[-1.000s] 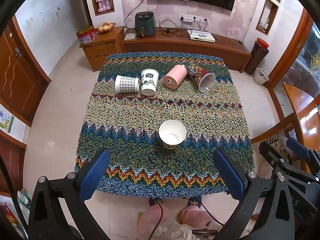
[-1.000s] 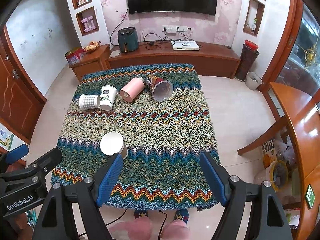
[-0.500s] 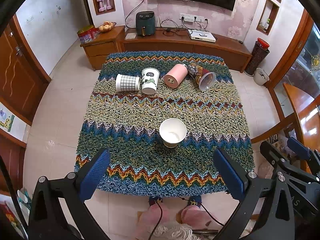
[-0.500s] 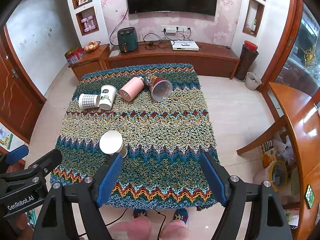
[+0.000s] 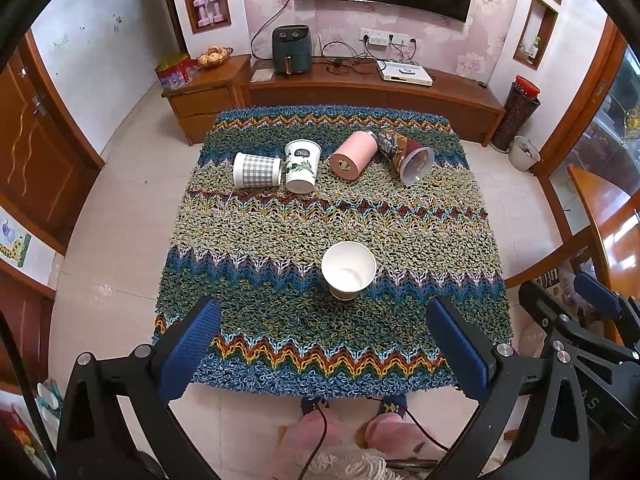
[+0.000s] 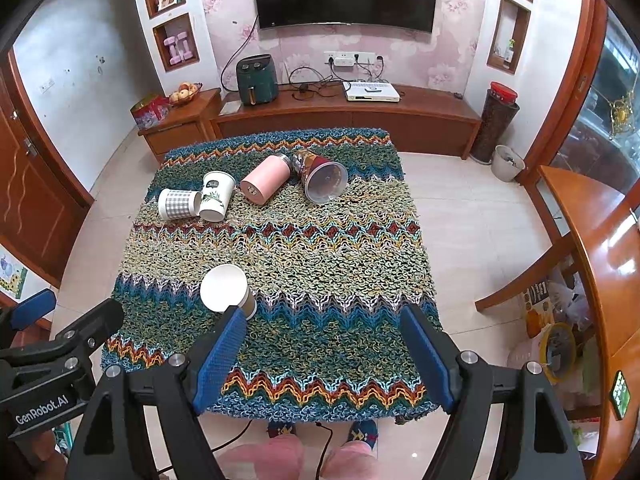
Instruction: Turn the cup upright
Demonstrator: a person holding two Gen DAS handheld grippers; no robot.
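Observation:
A white paper cup [image 5: 349,270] stands upright near the front of the knitted tablecloth [image 5: 280,220]; it also shows in the right wrist view [image 6: 226,290]. At the far side lie a checked cup [image 5: 256,170], a white leaf-print cup [image 5: 302,165], a pink cup [image 5: 354,155] and a dark patterned cup [image 5: 406,154], all on their sides. My left gripper [image 5: 324,344] is open and empty above the front edge. My right gripper [image 6: 324,354] is open and empty, to the right of the paper cup.
A wooden TV cabinet [image 5: 360,88] with an air fryer [image 5: 291,50] runs behind the table. A wooden table [image 6: 600,260] and chair stand at the right. A person's pink-slippered feet [image 6: 300,456] are at the table's front edge. Tiled floor surrounds the table.
Both grippers have drifted slightly back and up; the table sits a little further off. The cups have not moved.

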